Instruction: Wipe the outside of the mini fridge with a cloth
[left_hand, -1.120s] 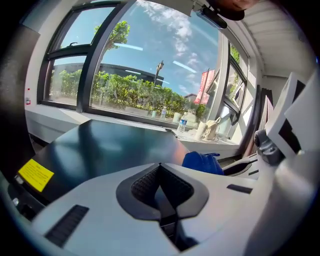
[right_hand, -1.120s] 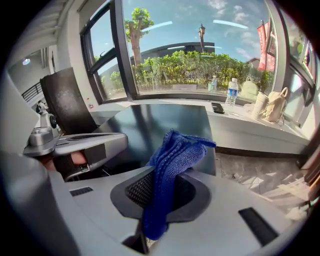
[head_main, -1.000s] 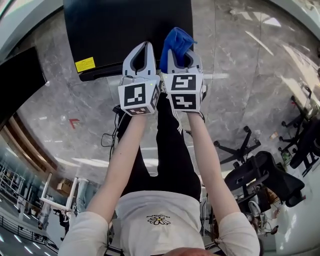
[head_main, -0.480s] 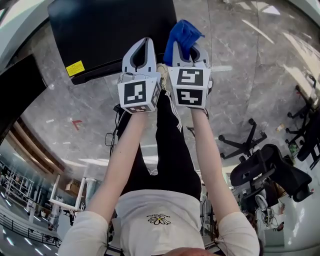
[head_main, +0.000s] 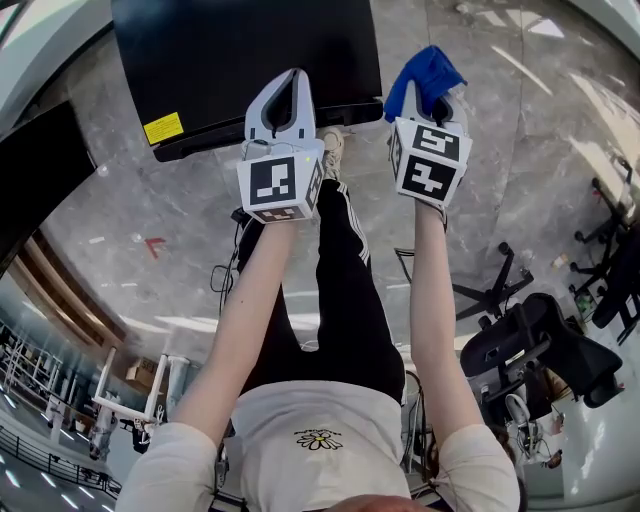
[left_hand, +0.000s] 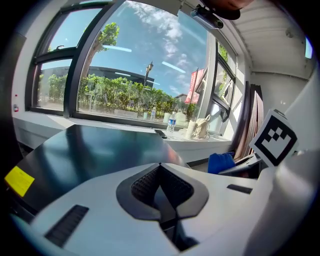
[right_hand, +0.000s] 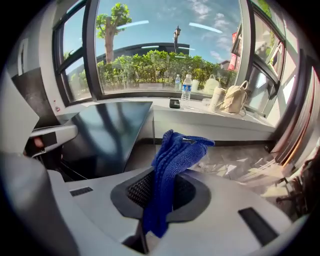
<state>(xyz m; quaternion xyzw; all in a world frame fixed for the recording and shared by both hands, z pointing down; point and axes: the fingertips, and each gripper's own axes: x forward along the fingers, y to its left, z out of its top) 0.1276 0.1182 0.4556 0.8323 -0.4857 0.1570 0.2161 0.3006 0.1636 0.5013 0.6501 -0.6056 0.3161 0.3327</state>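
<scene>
The black mini fridge (head_main: 240, 50) stands on the floor ahead of me, a yellow label (head_main: 164, 128) on its near left corner. Its glossy top also shows in the left gripper view (left_hand: 95, 150) and the right gripper view (right_hand: 107, 135). My left gripper (head_main: 285, 95) hangs over the fridge's near edge, shut with nothing between its jaws. My right gripper (head_main: 432, 85) is shut on a blue knitted cloth (head_main: 425, 72), held off the fridge's right side above the floor. The cloth (right_hand: 172, 165) sticks up and out past the jaws.
Grey marble floor (head_main: 500, 150) surrounds the fridge. Black office chairs (head_main: 530, 350) stand at the right. A dark cabinet (head_main: 30, 170) sits to the left. A windowsill with bottles (right_hand: 186, 90) and a bag (right_hand: 232, 100) runs behind the fridge.
My right gripper has swung to the right with the cloth, from over the fridge's top edge to beside its right side. The left gripper has barely moved.
</scene>
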